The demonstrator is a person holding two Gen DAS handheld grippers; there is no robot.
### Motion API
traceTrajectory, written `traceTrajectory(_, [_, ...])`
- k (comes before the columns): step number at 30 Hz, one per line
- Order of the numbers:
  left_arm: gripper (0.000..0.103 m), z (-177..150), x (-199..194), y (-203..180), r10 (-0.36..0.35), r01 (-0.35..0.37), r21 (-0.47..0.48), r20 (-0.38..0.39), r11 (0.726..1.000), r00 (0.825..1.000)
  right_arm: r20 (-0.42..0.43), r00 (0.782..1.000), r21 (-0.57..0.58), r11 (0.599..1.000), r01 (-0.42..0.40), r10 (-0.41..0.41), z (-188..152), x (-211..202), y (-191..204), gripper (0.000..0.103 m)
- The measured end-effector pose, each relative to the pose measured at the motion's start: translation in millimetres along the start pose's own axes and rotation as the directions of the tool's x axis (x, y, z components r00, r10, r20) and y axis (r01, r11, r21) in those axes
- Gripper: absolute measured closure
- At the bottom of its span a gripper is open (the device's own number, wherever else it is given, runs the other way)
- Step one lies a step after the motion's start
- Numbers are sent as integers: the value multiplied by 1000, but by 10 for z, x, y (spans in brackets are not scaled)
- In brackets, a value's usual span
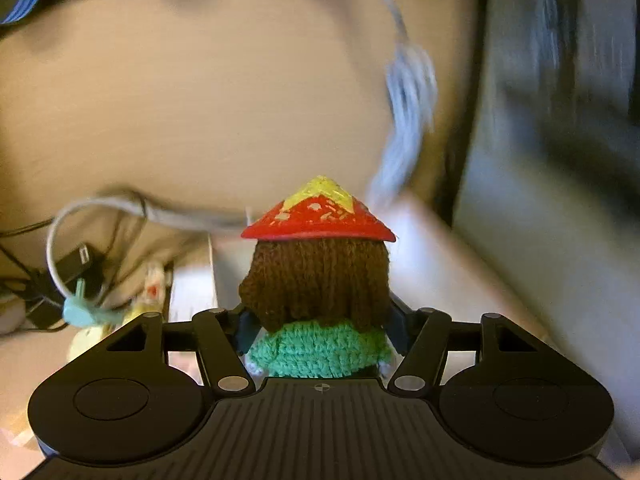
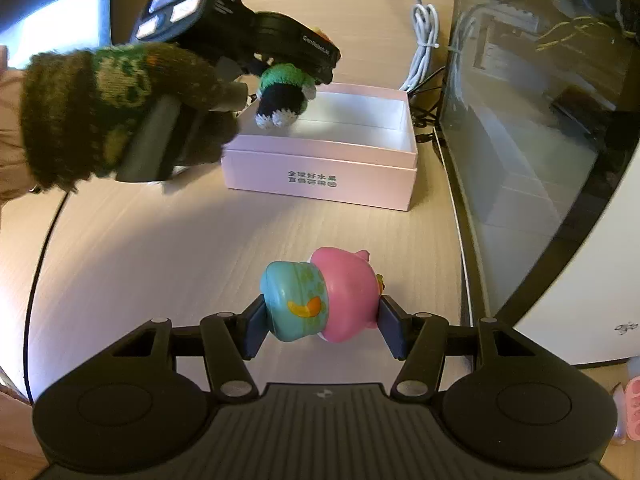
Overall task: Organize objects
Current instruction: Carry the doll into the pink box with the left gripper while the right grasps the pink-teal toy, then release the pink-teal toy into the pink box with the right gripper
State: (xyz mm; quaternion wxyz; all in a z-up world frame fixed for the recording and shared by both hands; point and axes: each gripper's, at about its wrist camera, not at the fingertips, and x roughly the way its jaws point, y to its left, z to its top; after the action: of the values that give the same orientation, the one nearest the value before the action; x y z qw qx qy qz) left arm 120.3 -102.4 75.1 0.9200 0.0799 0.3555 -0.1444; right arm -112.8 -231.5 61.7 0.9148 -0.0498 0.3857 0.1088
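While the left gripper [image 2: 298, 76] hangs at upper centre of the right-wrist frame, clenched on the crocheted doll [image 2: 282, 98] over the pink box [image 2: 320, 168], the right gripper [image 2: 322, 328] clamps the pink-and-teal toy [image 2: 320, 294] at lower centre. Step: boxing. Next, likely lower and release the doll.

Between the fingers of the left gripper [image 1: 318, 328] sits a crocheted yarn doll [image 1: 316, 304], rough and matt, under a hard glossy red hat [image 1: 319, 220]. Between the right gripper [image 2: 322, 328] fingers, a toy figure [image 2: 320, 300] looks like smooth shiny plastic. Ahead of them lie a matt pink cardboard box [image 2: 320, 172] and a pale wood-grain tabletop [image 2: 160, 248].
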Motion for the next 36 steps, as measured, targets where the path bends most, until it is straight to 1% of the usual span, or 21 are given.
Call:
traceTrajectory(1, [36,-26,36,4,-16,16,-3,-38,1000,999,-5,1000,-2,1000,-5,5,31,36,7,47])
traceTrajectory(3, [36,-88,1,65,-30,29,-65,-13,997,999,-7,1000,-17,1000,-5,5,63,65,58,47])
traceTrajectory(5, [36,-136,28,78,-28,24,-88,-49,996,998,3,1000,-34,999,-2,2,63,38,133,47])
traceTrajectory(6, [38,-158,79,43,-23,17,-59,-106,998,994,3,1000,-34,999,-9,9,61,26,159,47])
traceTrajectory(7, [38,-171,134,-40,-7,9,13,-157,1000,988,-3,1000,-35,999,-15,15,62,28,175,47])
traceTrajectory(8, [40,-164,110,-108,13,-4,70,-137,998,991,-7,1000,-41,999,-17,16,67,36,187,47])
traceTrajectory(9, [40,-150,85,-124,21,-12,76,-121,997,992,-9,1000,-50,999,-13,13,57,34,206,47])
traceTrajectory(11, [41,-112,-7,-12,-10,8,-46,-51,999,999,-9,1000,-58,998,2,-3,42,36,208,47])
traceTrajectory(12, [41,-86,-85,64,-24,25,-120,12,992,1000,-8,1000,-50,999,6,-7,35,26,194,47])
traceTrajectory(13, [41,-58,-151,121,-18,27,-160,57,987,998,-9,1000,-41,999,7,-8,41,34,162,47])
traceTrajectory(16, [42,44,-364,225,11,23,-209,162,978,987,-8,1000,-23,1000,17,-17,65,45,88,47])
traceTrajectory(18, [42,56,-559,348,-2,59,-252,222,966,975,9,1000,-4,1000,15,-15,131,33,39,47])
traceTrajectory(21, [42,-97,-940,611,-23,124,-321,300,939,954,76,997,4,1000,26,-26,358,12,-10,47])
traceTrajectory(23, [41,-278,-1167,744,2,113,-338,320,934,947,149,987,-7,998,68,-66,628,21,-31,47])
traceTrajectory(26, [41,-604,-1347,1018,77,37,-383,279,923,957,264,956,9,992,129,-127,1075,94,-92,46])
traceTrajectory(27, [41,-706,-1375,1126,101,12,-413,250,910,963,289,947,28,990,141,-143,1227,153,-135,38])
traceTrajectory(28, [41,-813,-1394,1250,118,-12,-450,211,893,970,293,943,41,988,152,-157,1375,234,-176,23])
traceTrajectory(30, [42,-997,-1413,1458,146,-56,-515,136,855,980,294,941,70,985,156,-170,1559,291,-207,21])
traceTrajectory(31, [42,-1076,-1420,1545,152,-71,-547,105,834,983,301,941,77,988,136,-153,1588,268,-204,21])
traceTrajectory(33, [42,-1203,-1368,1683,104,-61,-593,38,803,994,318,942,76,993,89,-108,1543,193,-186,16])
traceTrajectory(36, [42,-1260,-1237,1751,17,-5,-688,10,726,1000,281,958,31,998,52,-59,1313,179,-72,14])
